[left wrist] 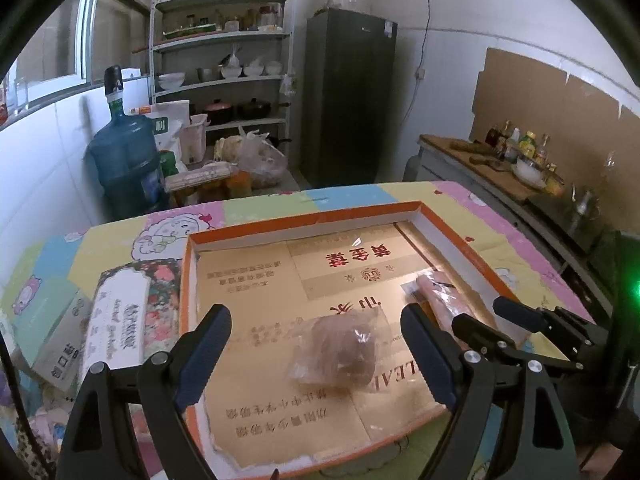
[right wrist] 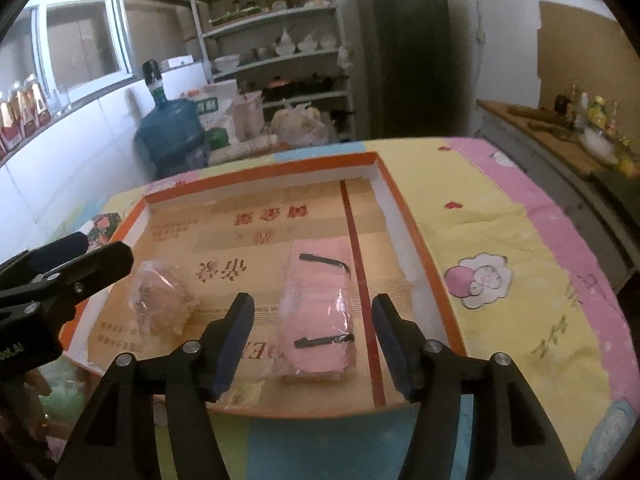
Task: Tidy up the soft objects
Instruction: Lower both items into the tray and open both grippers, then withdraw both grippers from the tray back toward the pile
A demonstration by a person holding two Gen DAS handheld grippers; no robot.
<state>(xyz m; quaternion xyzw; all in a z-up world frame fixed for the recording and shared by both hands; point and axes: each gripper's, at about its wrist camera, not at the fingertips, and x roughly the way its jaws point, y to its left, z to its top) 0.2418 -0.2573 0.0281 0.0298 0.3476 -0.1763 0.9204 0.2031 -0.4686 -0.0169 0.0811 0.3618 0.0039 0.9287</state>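
A shallow orange-rimmed cardboard tray (left wrist: 188,280) (right wrist: 420,236) lies on the table. In it lie a brownish soft item in a clear bag (left wrist: 336,350) (right wrist: 164,300) and a pink soft item in clear wrap with black strips (right wrist: 320,312), seen in part in the left wrist view (left wrist: 436,296). My left gripper (left wrist: 316,348) is open, its jaws either side of the brownish bag, just above it. My right gripper (right wrist: 314,340) is open over the near end of the pink item. Each gripper shows in the other's view, the right one (left wrist: 516,328) and the left one (right wrist: 68,268).
A floral-patterned box (left wrist: 132,312) and a pale packet (left wrist: 64,348) lie left of the tray on the patterned tablecloth (right wrist: 500,248). Behind the table are a blue water jug (left wrist: 124,156), shelves with dishes (left wrist: 224,76), a dark fridge (left wrist: 348,96) and a counter with bottles (left wrist: 516,148).
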